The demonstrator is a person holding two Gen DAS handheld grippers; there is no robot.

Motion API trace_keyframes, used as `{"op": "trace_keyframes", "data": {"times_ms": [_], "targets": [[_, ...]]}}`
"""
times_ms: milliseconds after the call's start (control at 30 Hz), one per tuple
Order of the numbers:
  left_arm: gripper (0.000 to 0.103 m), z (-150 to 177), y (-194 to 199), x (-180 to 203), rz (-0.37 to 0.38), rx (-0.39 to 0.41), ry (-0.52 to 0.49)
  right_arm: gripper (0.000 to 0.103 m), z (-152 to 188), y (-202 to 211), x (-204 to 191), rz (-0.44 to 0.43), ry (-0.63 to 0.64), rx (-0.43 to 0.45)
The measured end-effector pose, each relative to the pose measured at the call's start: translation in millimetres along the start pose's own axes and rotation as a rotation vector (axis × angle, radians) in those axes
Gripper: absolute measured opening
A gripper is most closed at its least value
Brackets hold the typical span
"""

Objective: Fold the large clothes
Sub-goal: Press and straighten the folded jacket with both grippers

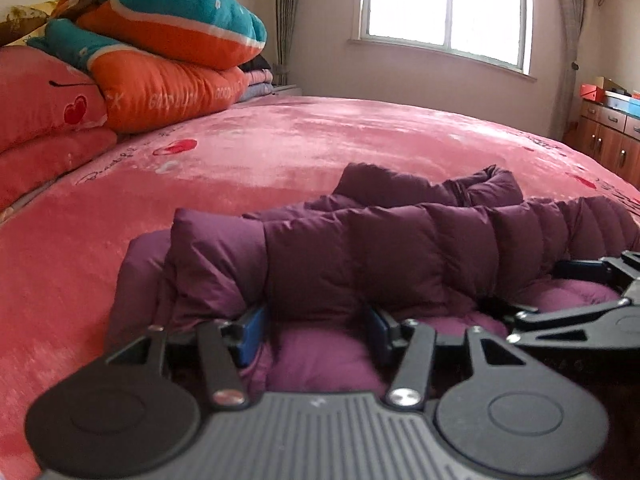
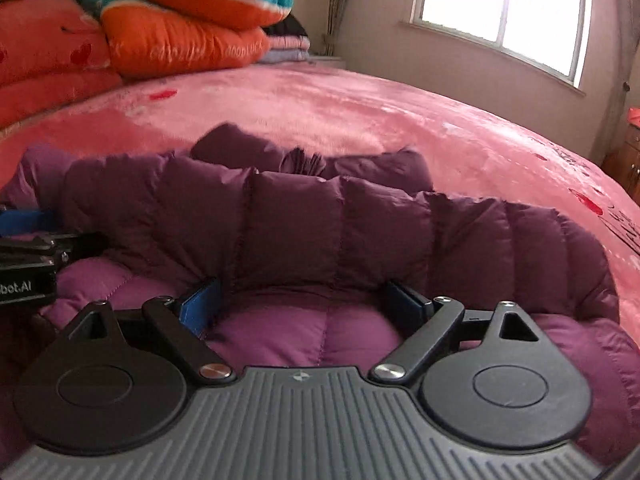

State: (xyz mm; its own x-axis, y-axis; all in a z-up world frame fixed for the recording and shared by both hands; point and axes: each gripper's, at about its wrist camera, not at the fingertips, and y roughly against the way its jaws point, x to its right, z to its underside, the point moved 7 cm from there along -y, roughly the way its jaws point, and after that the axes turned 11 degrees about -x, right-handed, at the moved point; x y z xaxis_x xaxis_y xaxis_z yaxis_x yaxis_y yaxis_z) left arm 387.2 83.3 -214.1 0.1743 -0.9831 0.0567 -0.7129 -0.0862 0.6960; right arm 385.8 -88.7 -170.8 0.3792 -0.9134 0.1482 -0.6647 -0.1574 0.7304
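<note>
- My left gripper (image 1: 316, 322) stood with its blue pads (image 1: 252, 332) spread apart, a thick quilted fold of the purple down jacket (image 1: 360, 248) between them; the pads did not appear to press on it.
- My right gripper (image 2: 306, 300) was spread as well, its blue fingers (image 2: 200, 304) on either side of another stretch of the same padded fold, with lighter purple lining showing just below.
- The purple down jacket lay on the pink bedspread (image 1: 280, 144), bunched into a long puffy ridge running across in front of both grippers.
- In the left wrist view, my right gripper's black linkage showed at the right edge, near the jacket; in the right wrist view, my left gripper showed at the left edge.
- A pile of folded quilts (image 1: 168, 40), orange and teal, sat at the far left of the bed, well apart from the jacket.
- A window (image 1: 444, 4) was in the far wall, and a wooden cabinet (image 1: 608, 140) stood beside the bed at the right.
</note>
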Motion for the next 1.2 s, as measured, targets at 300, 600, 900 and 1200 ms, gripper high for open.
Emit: {"op": "trace_keyframes", "data": {"times_ms": [300,600,900,1200], "targets": [[0.053,-4.2,28.4,8.0,0.032,0.042,-0.024,0.103,11.5,39.8,9.0,0.009,-0.053,0.036],[0.054,35.4,84.7,64.3,0.209,-0.067,-0.118,0.103,69.9,114.5,58.1,0.072,-0.17,-0.042],[0.06,110.4,129.0,101.0,0.225,-0.171,-0.292,0.103,149.3,158.6,58.6,0.044,-0.193,-0.139],[0.062,146.7,172.9,103.4,0.209,-0.175,-0.34,0.103,213.7,219.7,55.7,0.011,-0.192,-0.134]]}}
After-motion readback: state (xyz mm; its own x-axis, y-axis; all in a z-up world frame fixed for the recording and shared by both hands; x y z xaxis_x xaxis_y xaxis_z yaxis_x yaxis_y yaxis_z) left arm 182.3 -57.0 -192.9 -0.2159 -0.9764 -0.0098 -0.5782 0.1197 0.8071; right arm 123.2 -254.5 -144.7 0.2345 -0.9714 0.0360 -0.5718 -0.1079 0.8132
